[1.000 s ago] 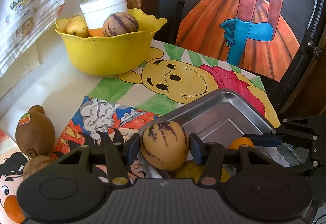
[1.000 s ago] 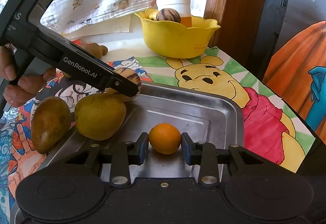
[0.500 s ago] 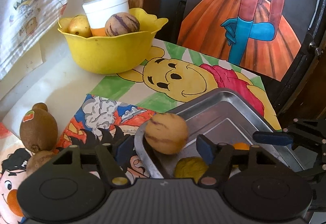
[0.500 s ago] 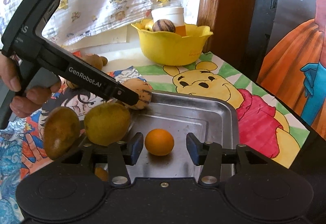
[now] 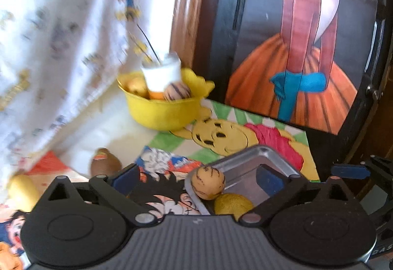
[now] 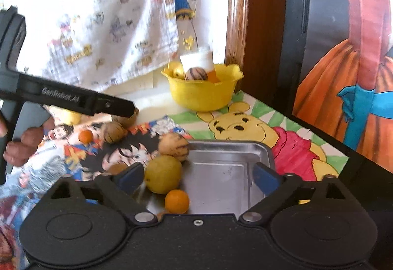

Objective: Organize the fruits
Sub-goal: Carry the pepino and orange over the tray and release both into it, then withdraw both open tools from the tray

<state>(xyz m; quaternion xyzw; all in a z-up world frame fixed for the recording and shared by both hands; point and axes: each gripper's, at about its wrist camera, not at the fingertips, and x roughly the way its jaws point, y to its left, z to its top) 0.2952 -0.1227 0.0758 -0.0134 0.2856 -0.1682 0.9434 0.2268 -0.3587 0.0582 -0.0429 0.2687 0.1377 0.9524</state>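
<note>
A metal tray lies on the cartoon-print table. In it sit a striped tan melon at the near-left corner, a yellow pear and a small orange. My left gripper is open and empty, raised above the tray's left edge. My right gripper is open and empty, over the tray. A yellow bowl at the back holds a striped melon, a pear and a white jar.
On the table left of the tray lie brown kiwis, a small orange and a yellow fruit. A printed cloth hangs at the back left. A painted panel stands at the right.
Both grippers opened wide and pulled back and up. The left let go of the striped melon and the right let go of the orange; both fruits now rest in the tray.
</note>
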